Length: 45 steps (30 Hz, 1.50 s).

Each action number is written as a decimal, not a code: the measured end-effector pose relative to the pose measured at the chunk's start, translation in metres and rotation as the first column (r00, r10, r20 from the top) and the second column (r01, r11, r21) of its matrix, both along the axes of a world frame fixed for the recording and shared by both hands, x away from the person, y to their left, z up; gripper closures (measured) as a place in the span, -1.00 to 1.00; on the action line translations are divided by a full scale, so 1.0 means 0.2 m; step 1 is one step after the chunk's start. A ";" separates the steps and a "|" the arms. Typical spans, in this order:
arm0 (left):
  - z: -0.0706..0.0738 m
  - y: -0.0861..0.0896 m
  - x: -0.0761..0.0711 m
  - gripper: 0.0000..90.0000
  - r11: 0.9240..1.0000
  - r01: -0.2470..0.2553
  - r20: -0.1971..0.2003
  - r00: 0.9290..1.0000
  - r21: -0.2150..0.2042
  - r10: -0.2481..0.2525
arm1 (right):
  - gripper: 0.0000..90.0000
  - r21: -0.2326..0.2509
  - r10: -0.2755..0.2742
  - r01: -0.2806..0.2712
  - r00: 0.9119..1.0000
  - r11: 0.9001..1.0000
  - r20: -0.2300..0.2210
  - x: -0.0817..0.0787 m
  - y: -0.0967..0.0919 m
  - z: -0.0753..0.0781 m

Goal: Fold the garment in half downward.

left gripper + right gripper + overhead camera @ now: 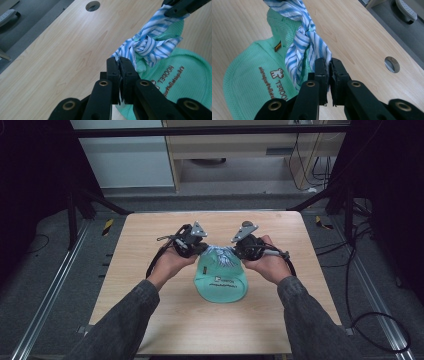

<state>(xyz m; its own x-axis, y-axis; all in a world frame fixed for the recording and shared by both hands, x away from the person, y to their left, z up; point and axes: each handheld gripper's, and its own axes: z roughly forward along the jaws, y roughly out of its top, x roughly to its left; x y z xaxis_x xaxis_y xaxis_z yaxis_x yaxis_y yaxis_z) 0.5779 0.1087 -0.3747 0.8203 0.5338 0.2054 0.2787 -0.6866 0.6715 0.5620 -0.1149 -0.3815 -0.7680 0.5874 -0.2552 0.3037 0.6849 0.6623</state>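
Observation:
A mint-green cloth piece with brown lettering lies on the wooden table, its round end towards the person. Blue-and-white striped ties at its far end are twisted into a knot. My left gripper is shut on one striped end just left of the knot. My right gripper is shut on the other striped end on the knot's right. In the left gripper view the right gripper's jaws clamp the stripe at the top right. The green cloth lies below the knot.
A round cable hole is cut in the tabletop beyond the cloth, and another hole shows near the table's edge. Black cables trail from both grippers. Dark frame legs and grey floor surround the table.

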 end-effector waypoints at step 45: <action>-0.27 0.06 -0.27 0.93 0.997 0.058 -0.020 0.998 -0.051 -0.059 | 0.87 0.016 0.093 -0.093 0.995 0.996 -0.017 -0.30 -0.02 -0.22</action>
